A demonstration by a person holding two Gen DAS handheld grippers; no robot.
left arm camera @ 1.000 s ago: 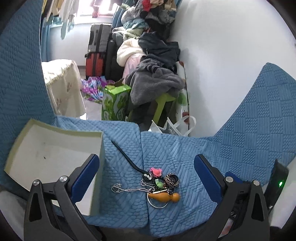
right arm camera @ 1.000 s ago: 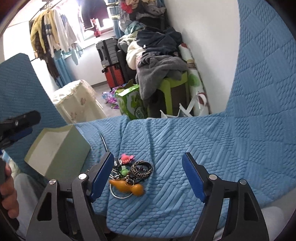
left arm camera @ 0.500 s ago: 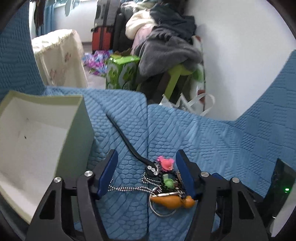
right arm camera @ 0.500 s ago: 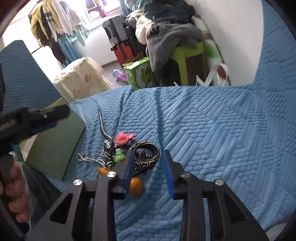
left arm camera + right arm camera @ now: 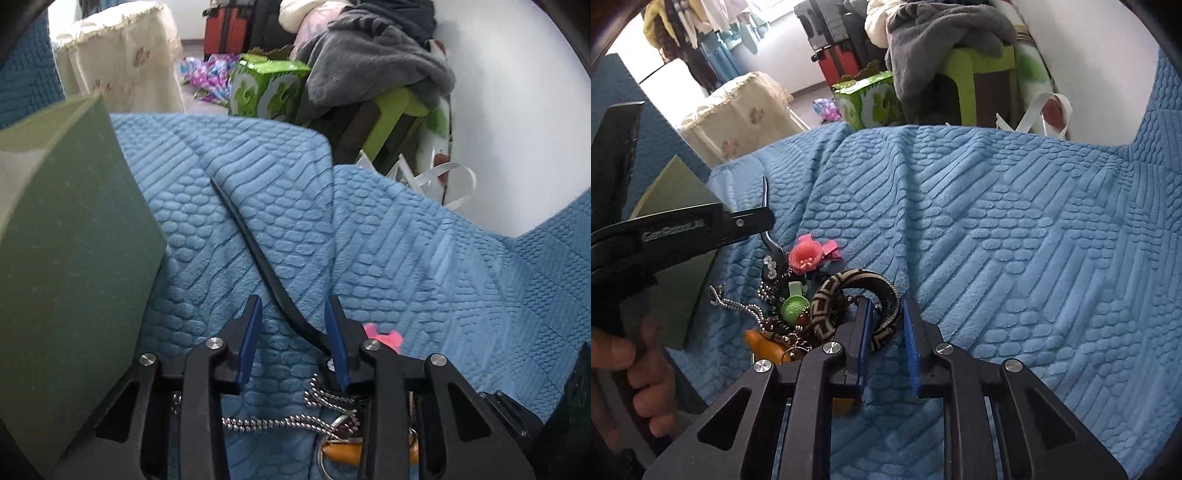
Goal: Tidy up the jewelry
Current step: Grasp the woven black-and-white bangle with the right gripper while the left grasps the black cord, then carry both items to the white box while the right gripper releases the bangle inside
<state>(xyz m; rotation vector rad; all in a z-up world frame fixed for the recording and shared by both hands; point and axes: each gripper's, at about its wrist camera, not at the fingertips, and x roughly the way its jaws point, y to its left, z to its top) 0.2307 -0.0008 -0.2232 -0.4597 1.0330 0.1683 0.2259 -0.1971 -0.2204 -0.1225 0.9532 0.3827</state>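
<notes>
Right wrist view: the right gripper [image 5: 888, 325] has just been closing, and its blue pads [image 5: 865, 332] now pinch the near-right arc of the patterned bangle [image 5: 849, 295], one pad inside the ring and one outside. The bangle lies on the blue quilt [image 5: 1015, 240], directly at 12 o'clock from the jaws. At 10 o'clock from it sits the pink flower clip [image 5: 807, 254]; at 9 o'clock the green button [image 5: 794, 306], with a silver chain [image 5: 738, 304] trailing farther out the same way. At 8 o'clock an orange gourd charm [image 5: 764, 341] shows, partly hidden by the gripper frame. Beyond the pile at 10 o'clock the left gripper's black finger crosses the view, and a hand [image 5: 635, 376] grips its handle at the left edge. Behind that finger stands the green box [image 5: 676, 192].

Left wrist view: the left gripper [image 5: 293, 328] has likewise been closing. Its jaws are partly open, a clear gap between the pads [image 5: 249, 332]. A black hair stick [image 5: 255, 254] runs from 11 o'clock down between the tips toward the right pad; whether that pad touches it I cannot tell, and the left pad stands clear. The chain [image 5: 280, 421] lies under the jaws at 6 o'clock, the clip [image 5: 384, 338] peeks out at 3 o'clock, and the box [image 5: 74, 258] fills the 9 o'clock side on the quilt [image 5: 443, 277].
</notes>
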